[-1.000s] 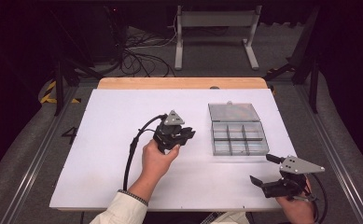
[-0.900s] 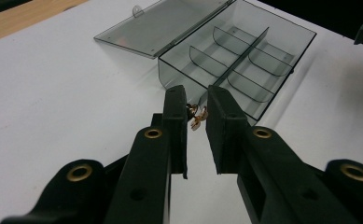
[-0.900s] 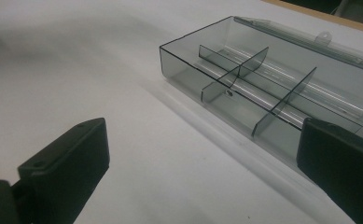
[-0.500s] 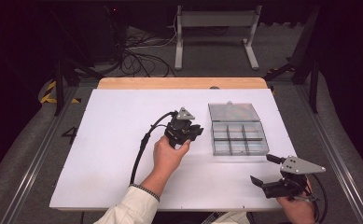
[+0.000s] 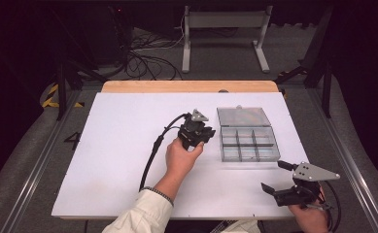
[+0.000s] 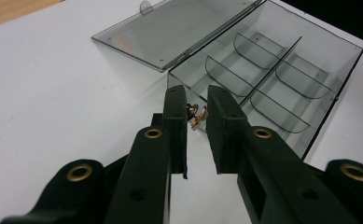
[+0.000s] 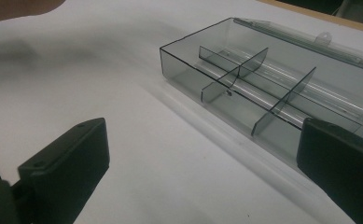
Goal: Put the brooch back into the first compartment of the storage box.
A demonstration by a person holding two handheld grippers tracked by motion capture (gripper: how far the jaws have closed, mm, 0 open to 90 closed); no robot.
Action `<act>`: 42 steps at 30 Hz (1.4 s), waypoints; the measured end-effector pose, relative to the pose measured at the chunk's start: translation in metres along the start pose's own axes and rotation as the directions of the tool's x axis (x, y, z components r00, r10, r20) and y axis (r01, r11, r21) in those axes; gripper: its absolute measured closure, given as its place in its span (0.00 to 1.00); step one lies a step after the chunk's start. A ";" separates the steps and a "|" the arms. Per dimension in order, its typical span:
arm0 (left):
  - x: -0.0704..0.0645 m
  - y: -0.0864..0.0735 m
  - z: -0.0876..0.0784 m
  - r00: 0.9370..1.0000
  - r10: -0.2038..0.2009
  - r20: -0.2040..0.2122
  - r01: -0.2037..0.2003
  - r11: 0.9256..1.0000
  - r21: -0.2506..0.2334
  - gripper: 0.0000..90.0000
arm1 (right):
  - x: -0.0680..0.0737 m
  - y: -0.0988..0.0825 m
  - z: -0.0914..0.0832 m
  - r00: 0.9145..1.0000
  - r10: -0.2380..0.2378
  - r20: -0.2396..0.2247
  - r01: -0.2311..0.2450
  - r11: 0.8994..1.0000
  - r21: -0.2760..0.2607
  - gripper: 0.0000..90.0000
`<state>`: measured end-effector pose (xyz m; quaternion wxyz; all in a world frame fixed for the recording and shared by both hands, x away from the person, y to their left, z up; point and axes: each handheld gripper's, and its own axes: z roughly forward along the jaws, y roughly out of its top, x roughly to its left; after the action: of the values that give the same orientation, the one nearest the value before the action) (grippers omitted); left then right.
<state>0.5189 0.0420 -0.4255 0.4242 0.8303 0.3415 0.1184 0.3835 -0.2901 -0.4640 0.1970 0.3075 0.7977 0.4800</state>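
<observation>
The left hand-held gripper [image 6: 197, 116] is pinching a small copper-coloured metal part [image 6: 195, 116] between its pads, just at the left edge of the clear grey plastic compartment box [image 5: 249, 143], probably to drop it in. The right hand-held gripper [image 5: 280, 176] is resting open near the worktop's [image 5: 123, 136] near right corner, keeping clear.

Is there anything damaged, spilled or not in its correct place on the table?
Nothing stands out. The clear smoky plastic compartment box sits square on the white table, lid open flat; the left gripper holds a small copper-coloured metal piece.
</observation>
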 end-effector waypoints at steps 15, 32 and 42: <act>-0.004 0.005 0.030 0.999 0.027 0.022 -0.027 1.000 -0.001 0.87 | 0.001 0.000 -0.001 1.000 0.004 -0.001 -0.004 1.000 -0.003 0.03; -0.021 0.014 0.063 0.997 0.078 0.017 -0.078 0.995 0.056 0.87 | 0.000 -0.001 -0.003 1.000 0.008 -0.009 -0.008 1.000 -0.009 0.03; -0.026 0.017 0.067 0.996 0.083 0.018 -0.084 0.994 0.064 0.87 | 0.000 -0.001 -0.003 1.000 0.007 -0.010 -0.007 1.000 -0.010 0.03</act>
<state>0.5396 -0.0239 -0.4507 0.3945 0.8580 0.3068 0.1187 0.3811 -0.2920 -0.4639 0.1929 0.3069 0.7951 0.4863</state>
